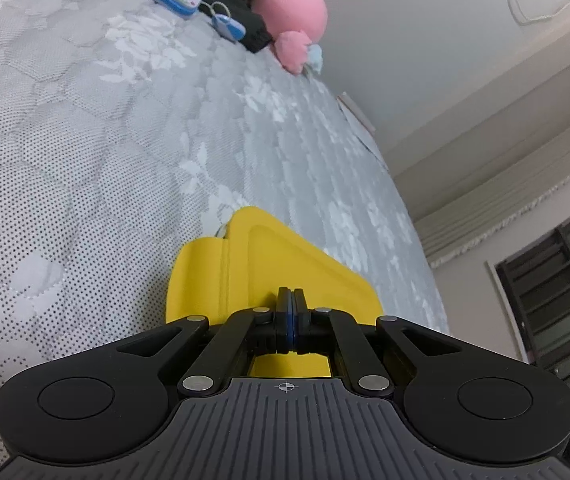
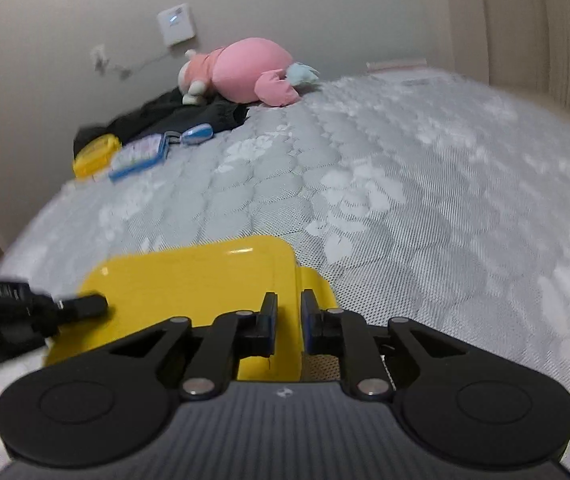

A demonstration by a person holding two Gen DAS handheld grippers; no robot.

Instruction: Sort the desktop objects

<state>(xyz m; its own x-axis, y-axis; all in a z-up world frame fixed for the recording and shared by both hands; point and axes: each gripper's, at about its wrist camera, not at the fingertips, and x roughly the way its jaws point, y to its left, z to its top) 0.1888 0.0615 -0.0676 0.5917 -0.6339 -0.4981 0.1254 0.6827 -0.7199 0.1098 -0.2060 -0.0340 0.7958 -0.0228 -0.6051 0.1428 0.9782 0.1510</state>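
Note:
A yellow plastic box lid (image 1: 269, 268) lies on the grey quilted mattress (image 1: 85, 140), right in front of both grippers; it also shows in the right wrist view (image 2: 189, 280). My left gripper (image 1: 291, 300) has its pads pressed together at the lid's near edge; whether it pinches the lid I cannot tell. In the right wrist view it enters from the left (image 2: 85, 306) over the lid. My right gripper (image 2: 289, 312) is slightly open above the lid's near right edge, holding nothing.
At the far end lie a yellow box (image 2: 95, 156), a blue-rimmed floral tin (image 2: 139, 156), a small blue item on a ring (image 2: 197, 134), black clothing (image 2: 173, 114) and a pink plush toy (image 2: 245, 70). A wall is behind them.

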